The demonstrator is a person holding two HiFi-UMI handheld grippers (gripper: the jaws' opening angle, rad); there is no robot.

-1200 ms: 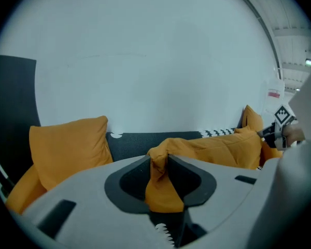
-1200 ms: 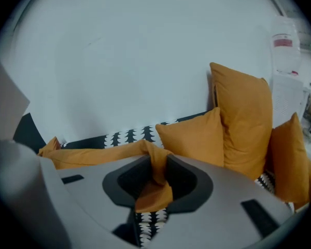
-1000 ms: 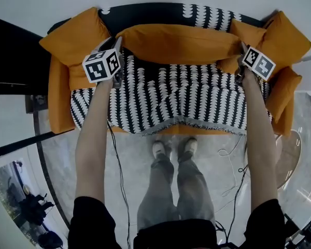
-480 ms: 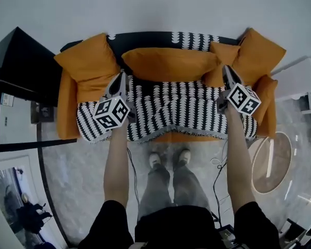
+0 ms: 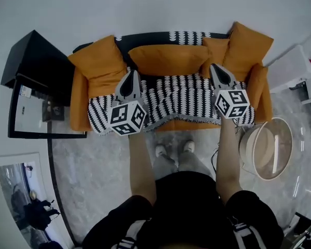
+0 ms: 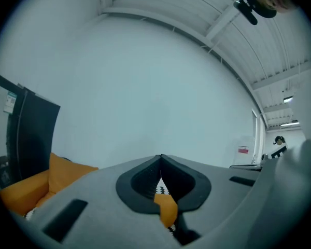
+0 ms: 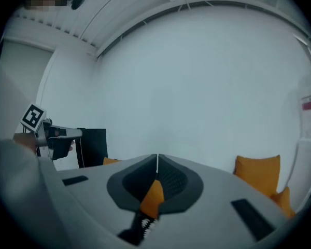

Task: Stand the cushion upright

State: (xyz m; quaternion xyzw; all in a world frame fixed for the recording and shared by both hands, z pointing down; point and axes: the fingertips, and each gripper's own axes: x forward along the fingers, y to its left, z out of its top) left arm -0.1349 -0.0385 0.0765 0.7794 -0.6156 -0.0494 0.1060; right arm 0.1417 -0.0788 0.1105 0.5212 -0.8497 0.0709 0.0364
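The long orange cushion (image 5: 168, 58) stands on its edge against the back of the sofa (image 5: 186, 100), whose seat has a black-and-white patterned cover. My left gripper (image 5: 130, 72) hangs in the air in front of the sofa's left half, jaws pressed together with nothing between them. Over the right half my right gripper (image 5: 213, 66) is likewise shut and empty. In the left gripper view the shut left gripper (image 6: 160, 158) points level at the white wall. The right gripper (image 7: 157, 157) does the same in the right gripper view. Neither touches the cushion.
Square orange cushions sit at the sofa's left end (image 5: 96, 61) and right end (image 5: 249, 43). A black cabinet (image 5: 33, 69) stands left of the sofa. A round table (image 5: 267, 149) is at the right, with a cable (image 5: 215, 157) on the marble floor.
Both grippers have come away from the long cushion's ends, risen and drawn back, and their jaws have shut. The head view has backed off from the sofa.
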